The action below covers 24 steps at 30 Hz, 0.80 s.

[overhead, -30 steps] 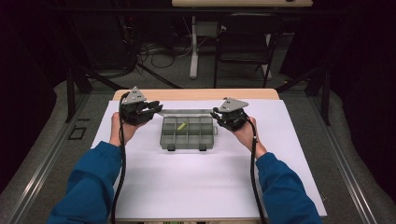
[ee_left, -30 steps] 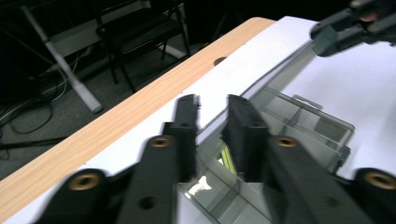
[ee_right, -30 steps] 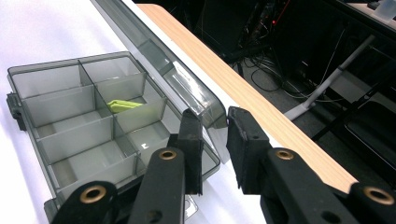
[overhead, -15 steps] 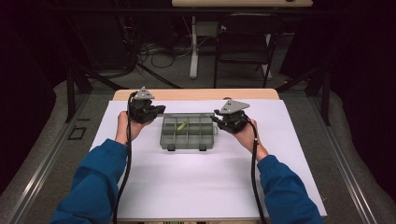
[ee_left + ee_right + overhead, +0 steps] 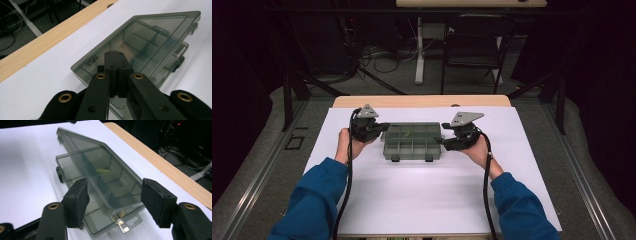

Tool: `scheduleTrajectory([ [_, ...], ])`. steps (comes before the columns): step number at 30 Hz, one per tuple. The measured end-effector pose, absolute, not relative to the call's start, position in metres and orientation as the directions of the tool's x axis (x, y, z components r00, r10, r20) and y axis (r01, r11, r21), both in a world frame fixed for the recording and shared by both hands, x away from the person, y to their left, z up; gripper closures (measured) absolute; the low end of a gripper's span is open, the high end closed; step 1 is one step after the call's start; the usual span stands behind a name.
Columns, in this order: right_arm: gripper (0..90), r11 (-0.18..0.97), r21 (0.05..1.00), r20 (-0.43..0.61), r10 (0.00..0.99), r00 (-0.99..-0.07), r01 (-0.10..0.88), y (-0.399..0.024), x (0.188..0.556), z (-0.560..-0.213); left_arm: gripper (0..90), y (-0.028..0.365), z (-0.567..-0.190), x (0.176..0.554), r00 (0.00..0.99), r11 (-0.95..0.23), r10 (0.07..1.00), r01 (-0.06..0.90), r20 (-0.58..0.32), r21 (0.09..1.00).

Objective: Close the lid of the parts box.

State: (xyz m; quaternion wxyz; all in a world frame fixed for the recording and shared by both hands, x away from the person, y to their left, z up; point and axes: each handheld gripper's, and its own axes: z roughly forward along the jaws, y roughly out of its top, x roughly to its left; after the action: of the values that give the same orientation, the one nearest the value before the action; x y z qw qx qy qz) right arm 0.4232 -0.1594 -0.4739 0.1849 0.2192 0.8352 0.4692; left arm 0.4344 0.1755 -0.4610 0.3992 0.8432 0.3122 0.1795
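Compartment box (image 5: 412, 142) at the middle of the white table (image 5: 422, 200), long axis running left to right, latches toward the person. Its clear lid (image 5: 140, 37) is tilted up, apparently hinged at the far edge. Left gripper (image 5: 371, 128), jaws pressed together, meets the lid's left end; right gripper (image 5: 451, 142), jaws spread, sits at the right end. The lift likely goes best slowly, with the base steadied against sliding.

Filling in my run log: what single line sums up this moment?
left hand-held gripper shut, under lid | right hand-held gripper open | organizer box lid partly raised
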Motion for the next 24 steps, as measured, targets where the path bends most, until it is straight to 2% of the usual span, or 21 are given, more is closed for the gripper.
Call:
scheduleTrajectory([
  [6, 63.8, 0.444, 0.873, -0.093, 0.556, -0.826, 0.201, -0.158, 0.418, -0.477, 90.0, 0.176, -0.472, 0.427, 0.747, -0.5, 0.661, 0.375, 0.064, 0.781],
  [12, 82.2, 0.462, 0.86, -0.1, 0.571, -0.815, 0.218, -0.148, 0.414, -0.485, 90.0, 0.173, -0.482, 0.418, 0.748, -0.518, 0.656, 0.353, 0.097, 0.779],
  [16, 88.8, 0.463, 0.858, -0.103, 0.581, -0.808, 0.223, -0.143, 0.412, -0.49, 90.0, 0.173, -0.486, 0.414, 0.752, -0.526, 0.65, 0.341, 0.11, 0.78],
  [24, 90.0, 0.484, 0.844, -0.105, 0.573, -0.813, 0.232, -0.136, 0.408, -0.502, 90.0, 0.172, -0.496, 0.408, 0.75, -0.548, 0.645, 0.322, 0.145, 0.772],
])
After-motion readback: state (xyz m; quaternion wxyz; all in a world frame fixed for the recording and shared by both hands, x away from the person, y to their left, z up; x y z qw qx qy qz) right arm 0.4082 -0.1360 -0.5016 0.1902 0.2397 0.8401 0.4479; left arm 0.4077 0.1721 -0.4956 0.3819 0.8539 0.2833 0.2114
